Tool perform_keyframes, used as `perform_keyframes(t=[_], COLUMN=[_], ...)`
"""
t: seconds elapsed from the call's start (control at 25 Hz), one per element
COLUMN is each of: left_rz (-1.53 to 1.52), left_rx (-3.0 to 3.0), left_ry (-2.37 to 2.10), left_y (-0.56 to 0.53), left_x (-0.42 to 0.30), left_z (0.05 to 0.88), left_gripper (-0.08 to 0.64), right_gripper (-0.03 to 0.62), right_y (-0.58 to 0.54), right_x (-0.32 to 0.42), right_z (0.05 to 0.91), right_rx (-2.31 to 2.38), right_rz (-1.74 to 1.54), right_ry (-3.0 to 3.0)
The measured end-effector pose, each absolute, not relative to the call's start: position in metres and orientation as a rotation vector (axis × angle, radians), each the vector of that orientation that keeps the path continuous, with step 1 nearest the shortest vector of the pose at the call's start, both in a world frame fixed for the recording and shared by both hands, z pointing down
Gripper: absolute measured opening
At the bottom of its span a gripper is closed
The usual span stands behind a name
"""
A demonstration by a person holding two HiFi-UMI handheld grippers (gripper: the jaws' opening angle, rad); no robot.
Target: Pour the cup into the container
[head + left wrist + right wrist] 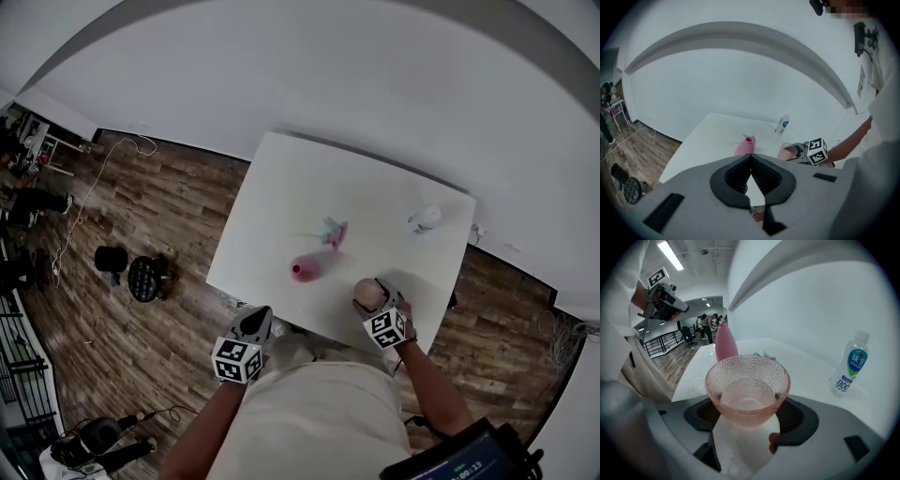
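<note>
Clasping cup (747,380), right tool (748,414) angled downward.

White table (281,187), seen from above. Near its far right corner: upright clear plastic bottle (850,364), white cap, blue-and-green label. Near the table's middle: small teal-and-pink object (333,231), kind indistinct. Wooden plank floor (141,216) lies beyond the left edge, bearing a black stool (111,258), a round black perforated object (143,278) just beside it, and a loose white cable (89,202).
</note>
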State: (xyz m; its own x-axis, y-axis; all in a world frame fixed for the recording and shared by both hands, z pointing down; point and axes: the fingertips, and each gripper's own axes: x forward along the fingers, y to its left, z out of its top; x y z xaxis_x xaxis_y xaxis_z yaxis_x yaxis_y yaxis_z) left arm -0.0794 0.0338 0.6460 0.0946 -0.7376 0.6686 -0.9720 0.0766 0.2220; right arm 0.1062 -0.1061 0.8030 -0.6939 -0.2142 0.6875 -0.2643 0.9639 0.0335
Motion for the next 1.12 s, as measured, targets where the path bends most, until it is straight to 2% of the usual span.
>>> perform_keyframes(t=[0.6,1.12], left_rz=[0.407,0.474], left_rx=[1.746,1.951], left_ry=[-1.675,-1.626], left_y=[0.013,-0.001], left_x=[-0.083,-0.101], left_z=[0.657,0.624], left_gripper=[0.011,0.011], right_gripper=[0.362,0.362], right_y=[-0.115,-0.099], right_x=[0.101,0.083], right_z=[0.764,0.713], right_rx=[0.348,0.398], right_rz=[0.106,0.113], right_ry=[-2.345,-2.294])
